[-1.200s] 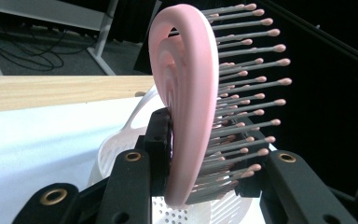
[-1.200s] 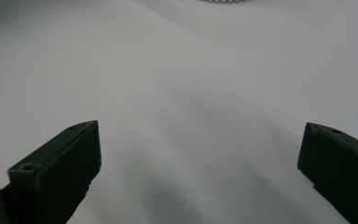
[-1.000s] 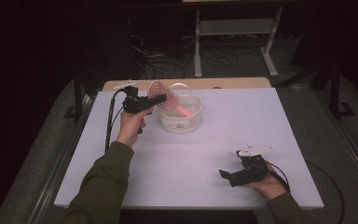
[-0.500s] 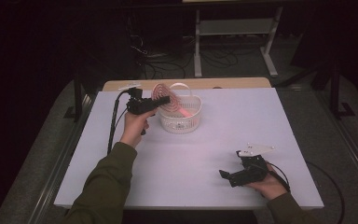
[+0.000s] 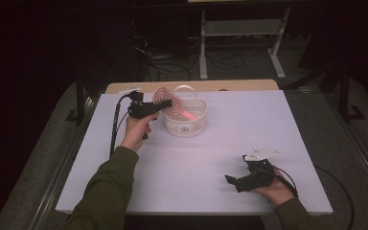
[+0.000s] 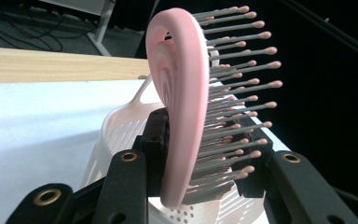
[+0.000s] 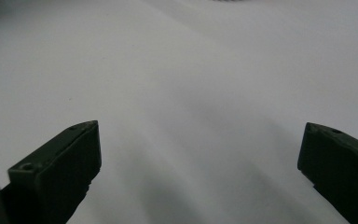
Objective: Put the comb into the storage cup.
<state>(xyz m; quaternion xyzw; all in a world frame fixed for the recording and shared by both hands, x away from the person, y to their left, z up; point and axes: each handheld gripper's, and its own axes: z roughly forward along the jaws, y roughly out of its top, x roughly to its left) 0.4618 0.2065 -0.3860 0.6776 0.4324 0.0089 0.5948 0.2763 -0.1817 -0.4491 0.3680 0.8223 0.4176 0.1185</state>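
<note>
Left gripper (image 5: 165, 103) clamps pink brush (image 6: 182, 93) — above basket (image 5: 186, 125)

Hairbrush (image 6: 182, 107) handle hidden behind left gripper's (image 6: 200, 158) jaws; basket (image 6: 121, 135) cut off at btm edge.

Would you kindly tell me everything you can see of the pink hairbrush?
The pink hairbrush looks like plastic: a rounded, looped head with concentric ridges and rows of grey bristles tipped with small pink balls. It is held on edge, bristles pointing sideways, clamped across its head by the left gripper. It hangs above the rim of the white slotted basket, its pink handle angling down into it.
</note>
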